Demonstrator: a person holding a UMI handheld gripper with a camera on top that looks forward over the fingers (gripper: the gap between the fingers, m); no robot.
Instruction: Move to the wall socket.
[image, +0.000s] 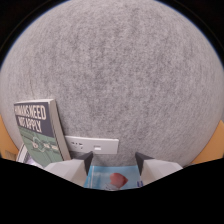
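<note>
**Facing the wall, socket just beyond the fingers**

Looking along your gripper (114, 165), you see a grey speckled wall (125, 75) that fills almost the whole view. The wall socket (92, 145) is a white plate set low on this wall. It lies just beyond the tips of the fingers, a little toward the left finger (70, 167), and its lower edge is hidden behind that finger. Small slots are visible on its left part and something like a switch on its right part; finer detail you cannot make out.

Your fingers are spread, with a clear gap between them. In this gap a blue and white package (112, 179) with a red mark shows. It sits between the right finger (157, 167) and the left one, but you cannot tell whether the fingers press on it or whether it only lies below them.

To the left of the socket a book (37, 132) leans upright against the wall, slightly tilted. Its cover is dark, with large white letters on the top and a green picture under them. Its right edge comes near the left end of the socket plate.

The gripper points nearly straight at the wall, close to it and low, about level with the socket. Your hand itself is not visible.
</note>
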